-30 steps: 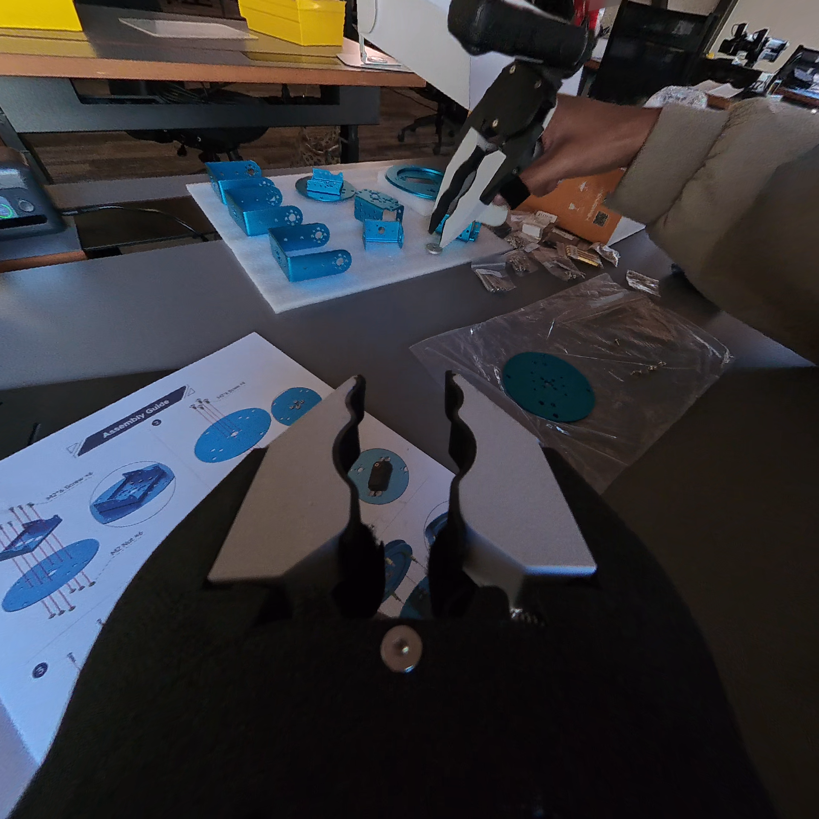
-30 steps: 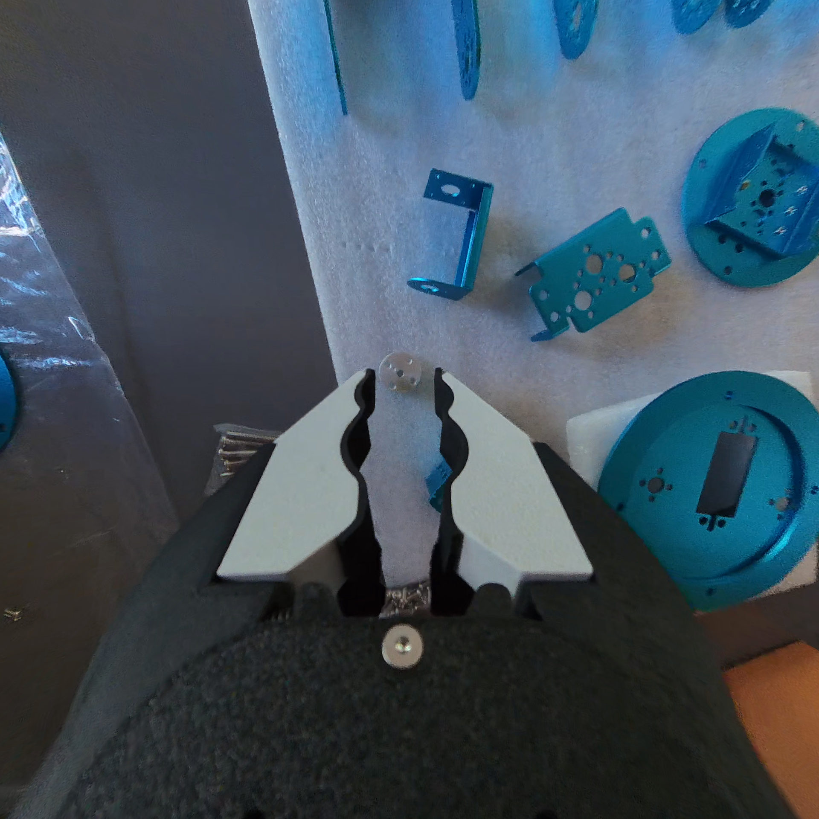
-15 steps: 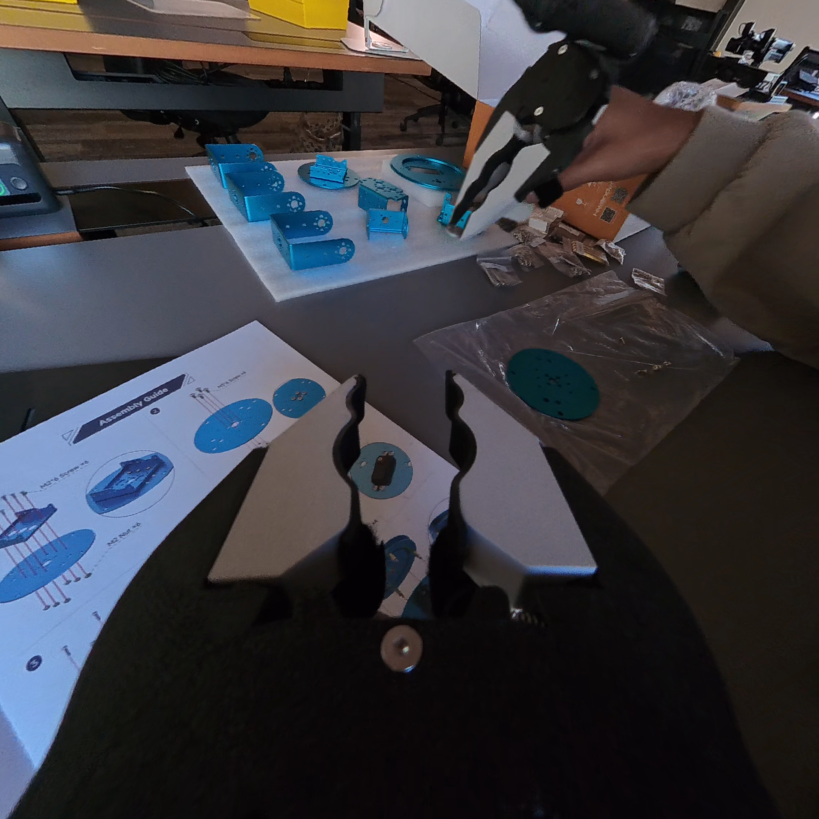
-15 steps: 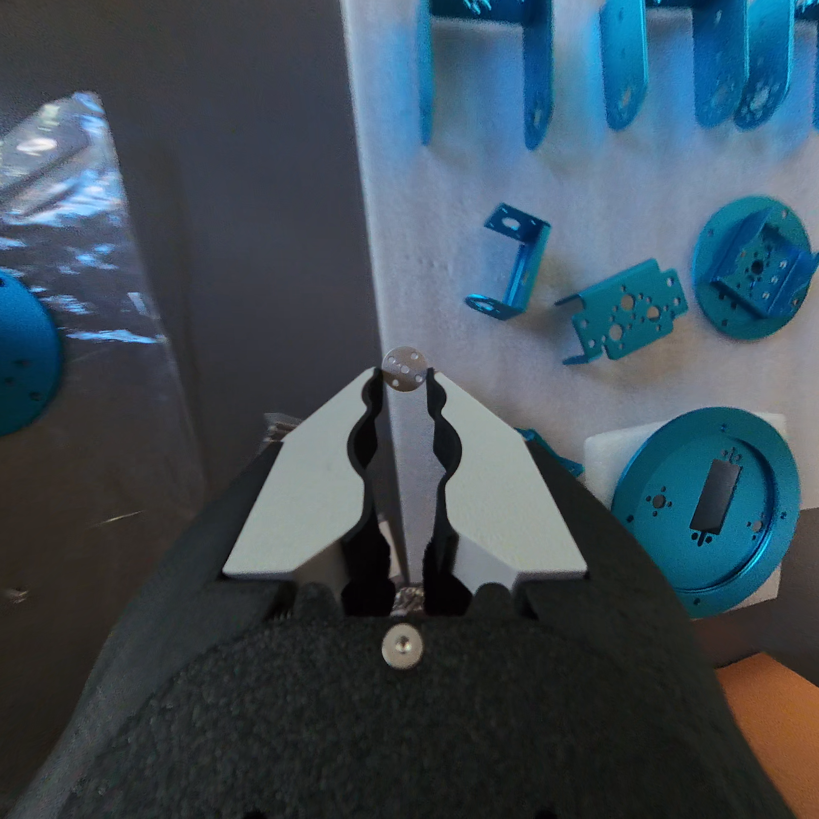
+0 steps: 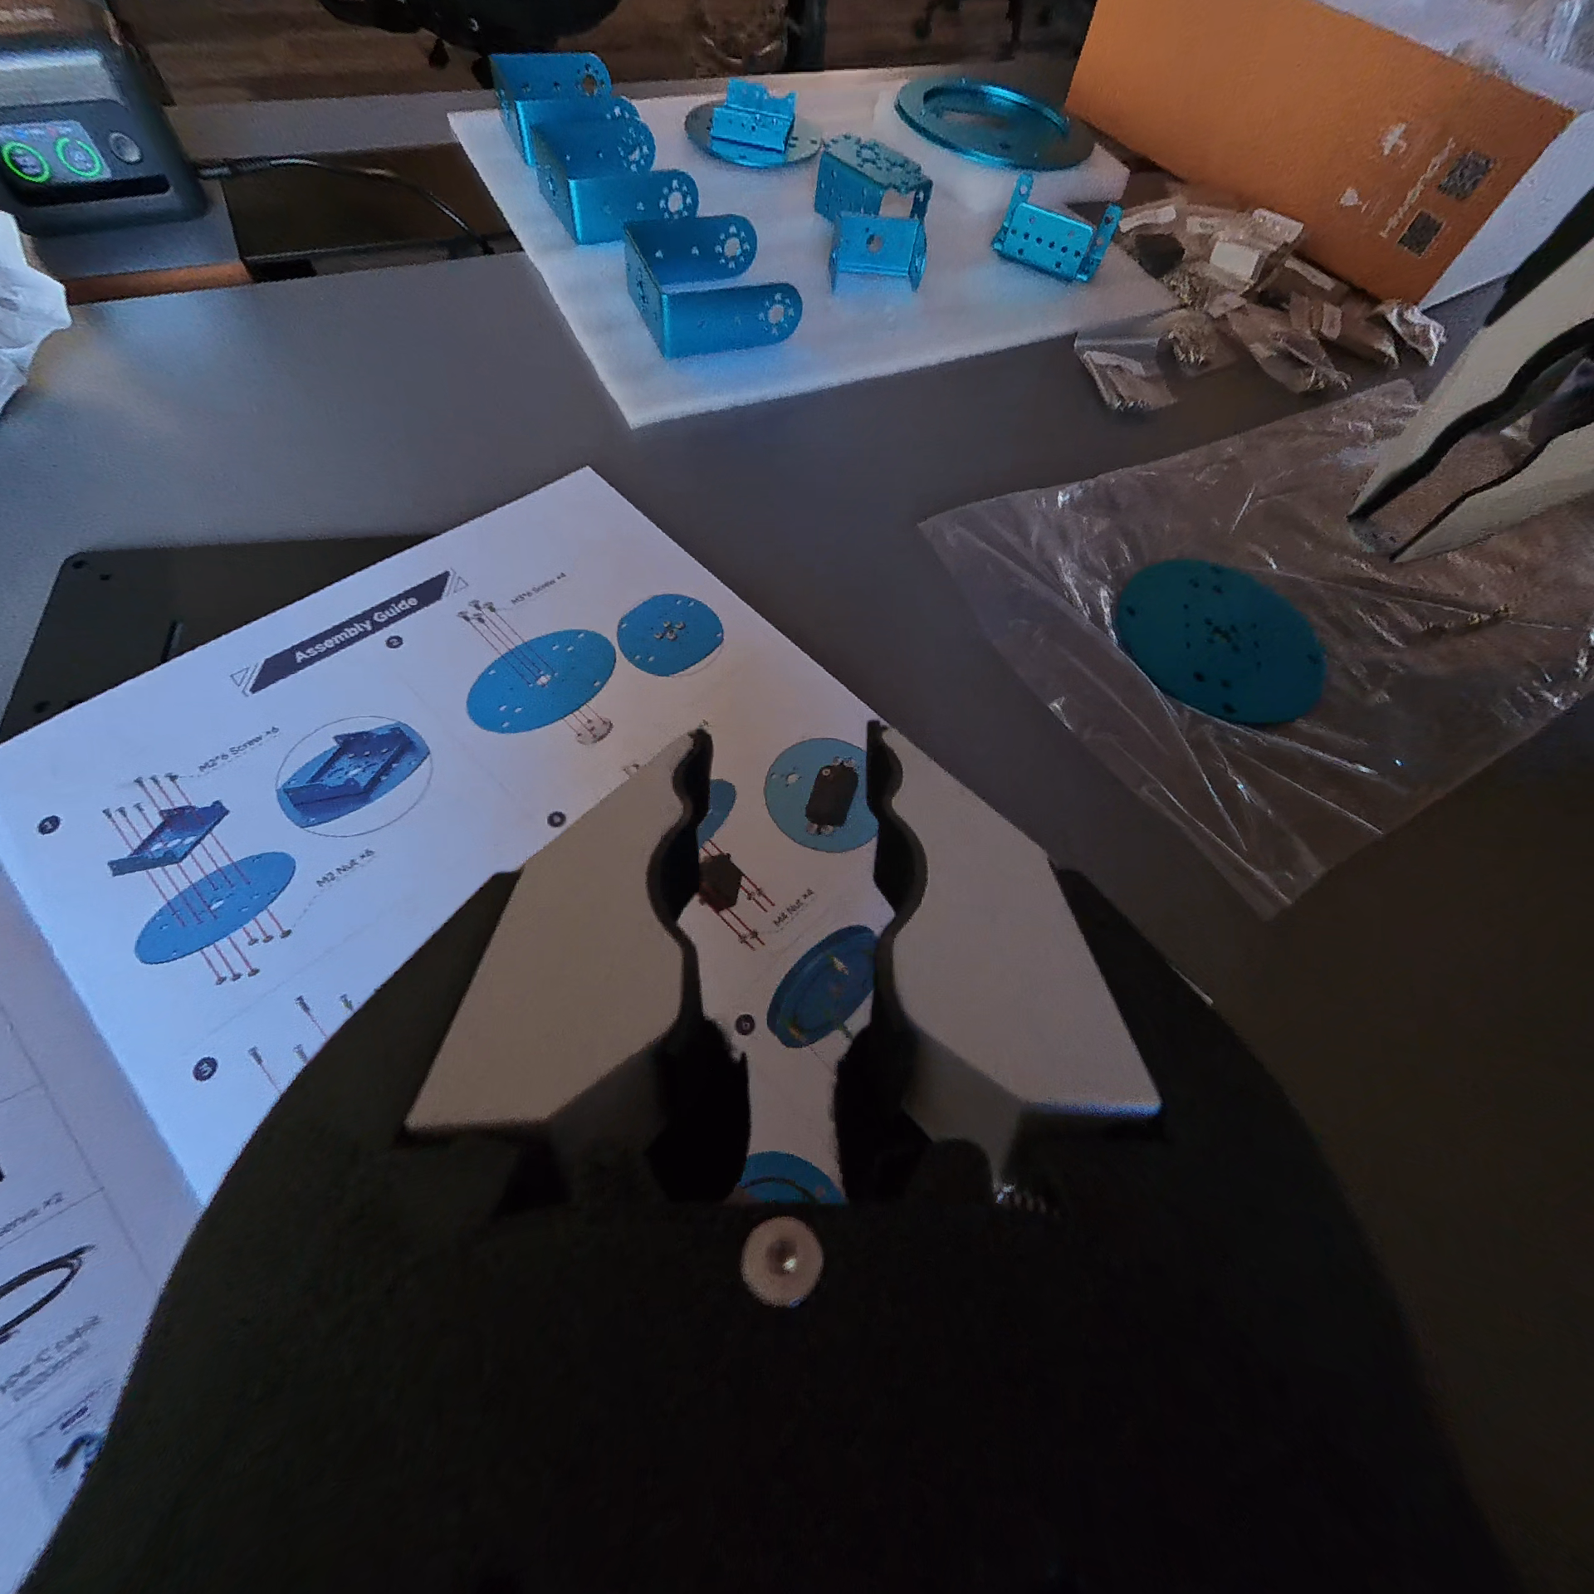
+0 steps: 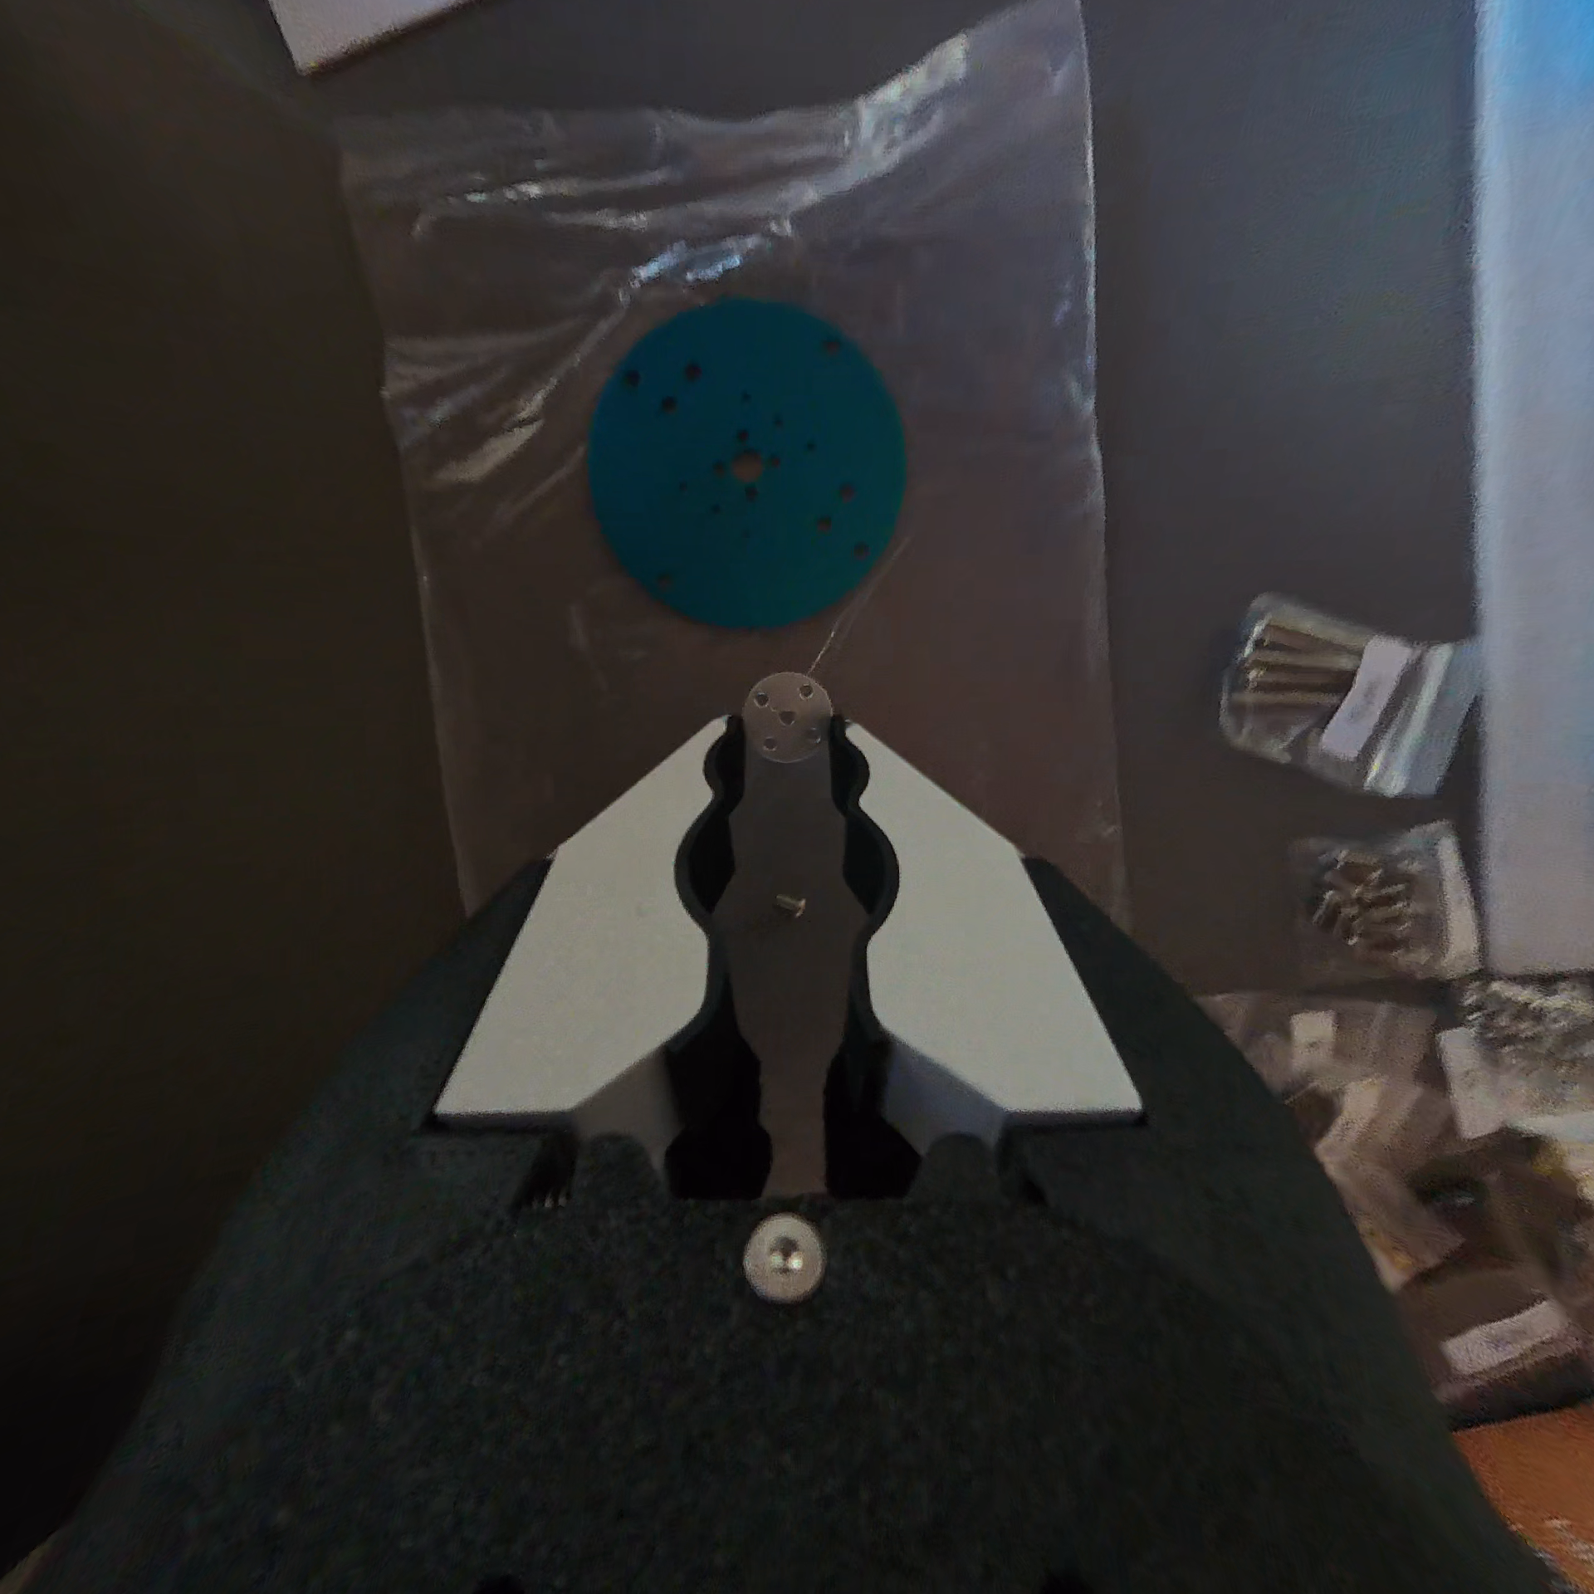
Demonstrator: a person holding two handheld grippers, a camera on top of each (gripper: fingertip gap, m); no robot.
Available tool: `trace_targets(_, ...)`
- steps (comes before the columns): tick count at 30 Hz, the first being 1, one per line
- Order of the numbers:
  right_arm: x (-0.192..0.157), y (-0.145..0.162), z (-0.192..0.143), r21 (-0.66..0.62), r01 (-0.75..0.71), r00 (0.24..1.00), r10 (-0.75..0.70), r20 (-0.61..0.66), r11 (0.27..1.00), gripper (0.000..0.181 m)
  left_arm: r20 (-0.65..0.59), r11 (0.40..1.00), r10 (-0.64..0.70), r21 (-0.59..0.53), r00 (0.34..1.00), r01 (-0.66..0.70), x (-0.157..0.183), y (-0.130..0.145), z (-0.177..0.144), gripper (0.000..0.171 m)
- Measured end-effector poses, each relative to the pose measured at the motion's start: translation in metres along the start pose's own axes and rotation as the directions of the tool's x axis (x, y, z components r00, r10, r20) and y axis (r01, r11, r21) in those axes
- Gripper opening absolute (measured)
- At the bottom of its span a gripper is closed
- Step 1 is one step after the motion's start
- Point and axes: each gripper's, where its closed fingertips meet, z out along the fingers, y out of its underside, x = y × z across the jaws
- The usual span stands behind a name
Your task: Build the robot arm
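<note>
We note a printed sheet (image 5: 362, 776) lying on the table (image 5: 259, 414) at near left. The plastic bag (image 5: 1277, 690) lies to its right, with the round plate (image 5: 1220, 638) on it. The foam sheet (image 5: 776, 362) sits behind both, carrying the brackets (image 5: 707, 293). Small packets (image 5: 1251, 319) lie right of the foam.

One white foam sheet (image 5: 862, 354) carries the blue metal parts: four large brackets (image 5: 707, 289), three small brackets (image 5: 875, 250), one ring (image 5: 983, 121) and one disc (image 5: 750, 142) with one more bracket on it.

Right of the foam sheet are one orange box (image 5: 1251, 129) and a heap of little screw bags (image 5: 1251, 302) — too jumbled to count.

Left of the foam sheet is one device with a screen (image 5: 86, 147).

Nearer than the foam sheet are one printed guide (image 5: 414, 673), one clear plastic bag (image 5: 1294, 776), one teal round plate (image 5: 1220, 638), one small silver disc (image 6: 787, 718) and at least one loose screw (image 6: 789, 904).
</note>
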Motion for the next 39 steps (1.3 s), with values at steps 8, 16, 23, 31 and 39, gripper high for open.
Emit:
trace_targets(8,-0.002,0.015,0.011,0.029,-0.081,0.995,0.082,-0.053,0.996,0.019,0.027,0.998,0.037,-0.053,0.999,-0.036,0.008,0.009,-0.006,0.036)
trace_targets(16,-0.006,0.013,0.016,0.054,-0.064,0.997,0.066,-0.043,0.997,0.019,0.030,0.998,0.032,-0.062,0.999,-0.030,0.021,0.010,-0.008,0.036)
trace_targets(23,-0.006,0.012,0.016,0.084,-0.080,0.996,0.084,-0.044,0.993,0.020,-0.072,0.993,0.092,-0.073,0.993,-0.097,0.058,0.006,0.005,0.036)
trace_targets(31,-0.009,0.006,0.015,0.124,-0.064,0.996,0.070,-0.046,0.990,0.042,-0.234,0.987,0.119,-0.075,0.965,-0.140,0.118,0.002,0.036,0.042)
trace_targets(39,-0.022,-0.023,0.024,0.254,-0.111,0.993,0.098,0.061,0.961,0.075,-0.318,0.933,0.261,-0.160,0.911,-0.323,0.161,0.016,0.080,0.056)
